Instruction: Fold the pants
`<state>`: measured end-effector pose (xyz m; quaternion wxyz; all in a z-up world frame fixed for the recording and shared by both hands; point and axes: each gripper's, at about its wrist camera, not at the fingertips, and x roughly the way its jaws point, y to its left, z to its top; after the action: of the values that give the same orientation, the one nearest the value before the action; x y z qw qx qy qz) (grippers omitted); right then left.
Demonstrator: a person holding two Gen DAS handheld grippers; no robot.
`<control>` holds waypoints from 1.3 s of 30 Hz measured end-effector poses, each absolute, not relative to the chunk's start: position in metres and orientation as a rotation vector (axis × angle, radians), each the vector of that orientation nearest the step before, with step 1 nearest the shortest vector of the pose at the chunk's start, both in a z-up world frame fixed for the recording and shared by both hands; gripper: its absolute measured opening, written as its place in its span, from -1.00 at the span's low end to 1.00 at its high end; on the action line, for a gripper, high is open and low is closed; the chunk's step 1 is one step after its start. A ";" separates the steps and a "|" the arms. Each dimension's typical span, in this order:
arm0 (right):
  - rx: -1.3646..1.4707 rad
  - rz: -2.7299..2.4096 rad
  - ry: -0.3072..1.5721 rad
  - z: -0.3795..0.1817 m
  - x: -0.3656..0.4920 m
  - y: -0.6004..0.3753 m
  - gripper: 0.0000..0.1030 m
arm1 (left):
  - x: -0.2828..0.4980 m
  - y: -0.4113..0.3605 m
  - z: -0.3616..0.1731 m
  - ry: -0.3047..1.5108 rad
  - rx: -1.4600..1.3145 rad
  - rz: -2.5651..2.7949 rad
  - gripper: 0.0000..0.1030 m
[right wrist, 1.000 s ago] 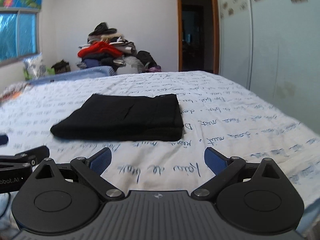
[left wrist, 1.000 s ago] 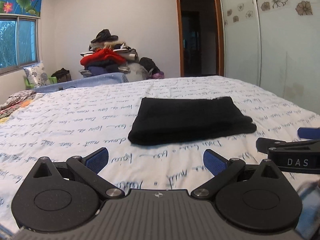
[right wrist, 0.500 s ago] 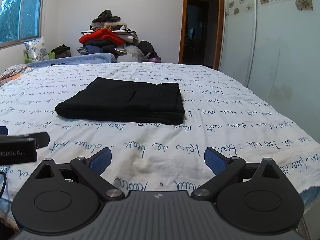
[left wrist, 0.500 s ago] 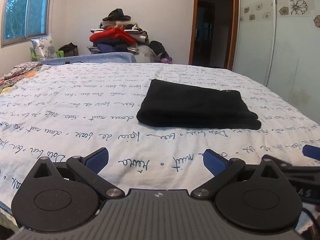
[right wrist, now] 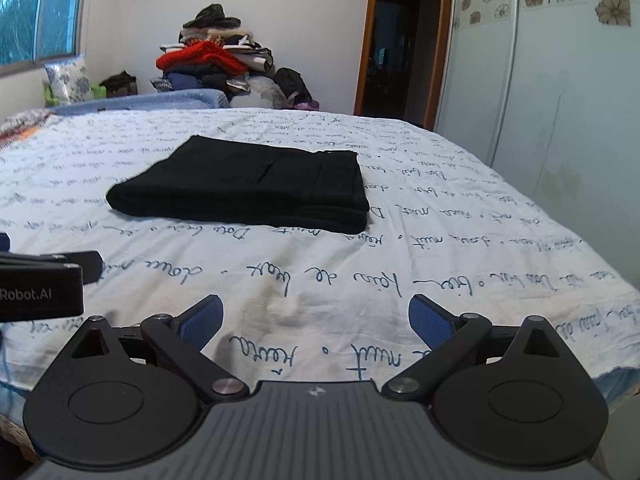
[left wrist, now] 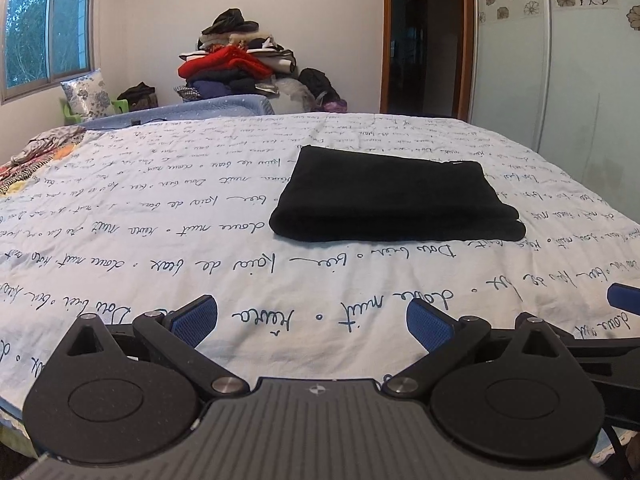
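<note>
Presently, findings as follows.

Pants [left wrist: 394, 200]: black, lying as a compact folded rectangle, flat on the bed [left wrist: 120, 240], toward the middle of the mattress and well apart from every edge.

Long axis: runs across the bed, roughly side to side in both views; a rounded fold faces the near edge, layered ends at the right.

Left gripper [left wrist: 312, 318]: jaws spread wide, nothing between them; it hangs over the near edge of the bed, well short of the pants, which lie ahead and slightly right.

Right gripper [right wrist: 316, 318]: jaws likewise wide and empty, over the near edge; the pants [right wrist: 248, 188] lie ahead and to its left.

Nearer hand: cannot tell with confidence; both stand about equally far off, side by side.

Task status: judged complete or nearly so; the bundle looks square with no loose leg trailing. One further fold would call for both grippers to travel forward to the right-hand ends.

Open room: bare sheet on all sides of the pants; ample space left and front.

Edges: right edge of the bed runs alongside the wardrobe [right wrist: 560, 100]; the clothes pile [left wrist: 236, 60] sits beyond the far edge, no obstruction.

Risk: pinching the sheet together with the garment.
</note>
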<state>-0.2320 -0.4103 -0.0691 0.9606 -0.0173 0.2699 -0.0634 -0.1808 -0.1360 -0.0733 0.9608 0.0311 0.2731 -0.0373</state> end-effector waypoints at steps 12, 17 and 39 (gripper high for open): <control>-0.018 -0.103 0.559 -0.071 -0.228 -0.411 0.94 | -0.180 -0.136 -0.072 0.570 0.059 -0.091 0.98; -0.006 -0.095 0.569 -0.072 -0.226 -0.412 0.94 | -0.178 -0.137 -0.073 0.587 0.062 -0.088 0.98; -0.008 -0.073 0.581 -0.076 -0.225 -0.408 0.94 | -0.178 -0.135 -0.077 0.612 0.047 -0.092 0.98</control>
<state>-0.2249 -0.4082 -0.0761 0.9575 -0.0041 0.2861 -0.0360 -0.1780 -0.1351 -0.0770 0.9523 0.0229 0.3010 -0.0454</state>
